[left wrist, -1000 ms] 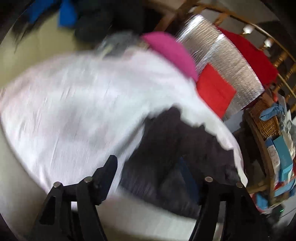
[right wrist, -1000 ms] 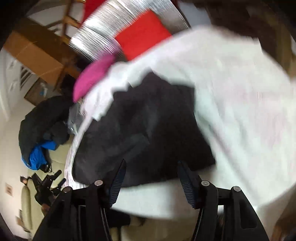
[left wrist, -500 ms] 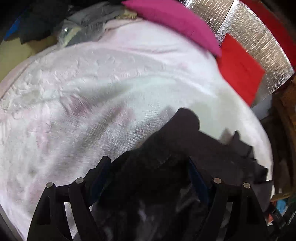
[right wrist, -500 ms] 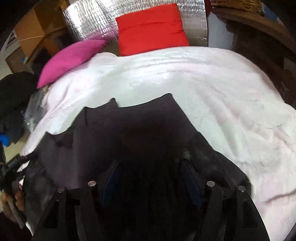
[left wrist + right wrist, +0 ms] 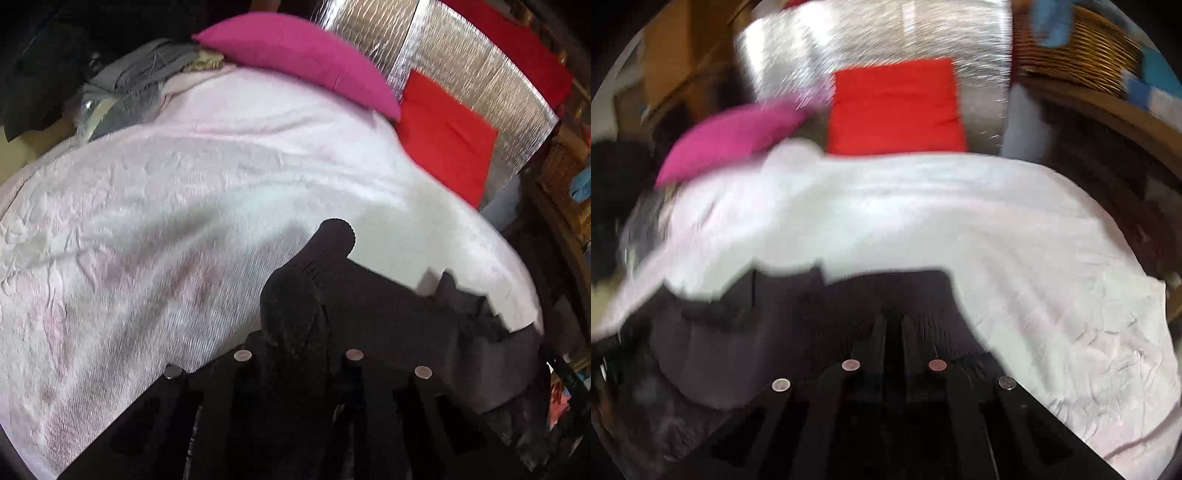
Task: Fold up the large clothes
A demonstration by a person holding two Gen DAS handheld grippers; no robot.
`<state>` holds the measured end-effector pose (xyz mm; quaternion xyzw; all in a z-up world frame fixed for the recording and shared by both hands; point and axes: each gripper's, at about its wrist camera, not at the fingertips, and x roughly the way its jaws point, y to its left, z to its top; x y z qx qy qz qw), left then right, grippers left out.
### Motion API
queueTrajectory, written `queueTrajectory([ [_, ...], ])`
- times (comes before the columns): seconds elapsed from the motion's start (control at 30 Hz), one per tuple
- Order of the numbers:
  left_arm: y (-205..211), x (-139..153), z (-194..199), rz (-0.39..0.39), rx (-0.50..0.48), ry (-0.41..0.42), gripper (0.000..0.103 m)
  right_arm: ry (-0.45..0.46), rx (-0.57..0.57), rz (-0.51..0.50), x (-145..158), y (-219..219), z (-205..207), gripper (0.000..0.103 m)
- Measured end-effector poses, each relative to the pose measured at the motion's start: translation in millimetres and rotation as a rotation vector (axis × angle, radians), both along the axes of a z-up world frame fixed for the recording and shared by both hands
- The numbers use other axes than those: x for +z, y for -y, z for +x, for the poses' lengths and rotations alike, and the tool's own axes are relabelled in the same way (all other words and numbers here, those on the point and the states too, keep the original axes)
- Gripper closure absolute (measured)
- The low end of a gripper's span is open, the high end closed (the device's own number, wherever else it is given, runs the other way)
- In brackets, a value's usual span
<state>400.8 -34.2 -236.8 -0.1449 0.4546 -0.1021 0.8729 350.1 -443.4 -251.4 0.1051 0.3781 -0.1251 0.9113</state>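
**Both grippers clamped on dark garment at near edge of bed**

Left gripper (image 5: 295,354): jaws narrow, a bunched fold of the dark garment (image 5: 388,314) pinched between them and standing up above the tips. Rest of the fabric trails off to the right across the white blanket (image 5: 166,221), toward the near right corner of the bed.

Right gripper (image 5: 894,332): fingers nearly together, only a thin gap, dark garment (image 5: 775,325) edge caught in it. Cloth spreads left from the grip, lying on the white blanket (image 5: 997,229). This view is motion-blurred, so fine detail at the tips is hard to read.

Garment sits at the near side of the bed, roughly flat apart from the pinched fold.

Far end: pink pillow (image 5: 295,55) on the left, red cushion (image 5: 447,136) to its right, both against a silver foil panel (image 5: 461,66). Grey clothes (image 5: 136,81) heaped at the far left. Wicker basket (image 5: 1082,48) far right in the right wrist view
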Motion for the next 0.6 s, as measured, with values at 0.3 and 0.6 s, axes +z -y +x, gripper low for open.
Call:
queueTrajectory([
  [0.3, -14.8, -21.1, 19.8, -0.042, 0.052, -0.127, 0.045, 0.101, -0.128, 0.501, -12.0, 91.9, -7.9, 0.087],
  [0.6, -12.9, -21.7, 14.2, -0.058, 0.023, -0.110, 0.059, -0.004, -0.063, 0.388, -25.6, 70.1, 14.5, 0.035],
])
